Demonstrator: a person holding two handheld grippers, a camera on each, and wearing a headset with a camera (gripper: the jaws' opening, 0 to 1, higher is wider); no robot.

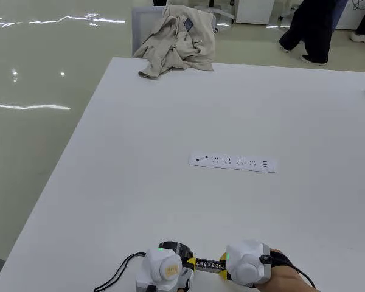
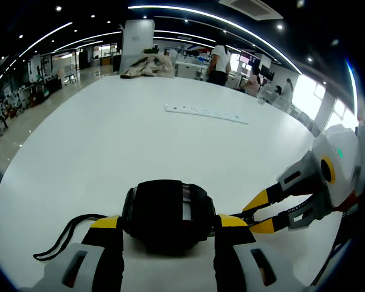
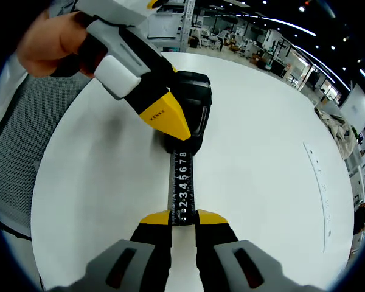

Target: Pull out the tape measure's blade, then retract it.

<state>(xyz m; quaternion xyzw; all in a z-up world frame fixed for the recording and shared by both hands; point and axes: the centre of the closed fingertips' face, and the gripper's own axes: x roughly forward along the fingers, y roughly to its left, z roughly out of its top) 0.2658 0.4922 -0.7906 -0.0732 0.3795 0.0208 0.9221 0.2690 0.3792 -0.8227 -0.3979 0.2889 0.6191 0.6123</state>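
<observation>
Item: tape measure (image 2: pixel 168 210), black case, at the near end of the white table (image 1: pixel 170 121), between the two grippers.
Left gripper (image 2: pixel 168 224): yellow-tipped jaws closed on the two flanks of the case, which sits squarely between them. Whether the case touches the table or hangs just above it cannot be told.
Blade (image 3: pixel 183 182): black with white printed numerals, drawn a short way out of the case and running straight toward the right gripper.
Right gripper (image 3: pixel 182 218): jaws pinched together on the free end of the blade, one yellow tip on each edge. A hand (image 1: pixel 283 277) holds it from behind.
Relation of the grippers: side by side and near each other, the exposed blade spanning the gap between them.
Strap: a black strap (image 2: pixel 55 243) trails from the case and lies loose on the table on the left gripper's outer side.
Other goods on the table: white power strip (image 1: pixel 232 162) lying flat near the middle, well apart from the grippers.
Far edge: a beige jacket (image 1: pixel 176 39) heaped over a chair back, spilling onto the table's far left corner.
Open room: bare white surface between the blade and the power strip. The table's left edge runs diagonally beside a glossy floor (image 1: pixel 36 91).
Background: people (image 1: pixel 310 27) stand beyond the far edge.
</observation>
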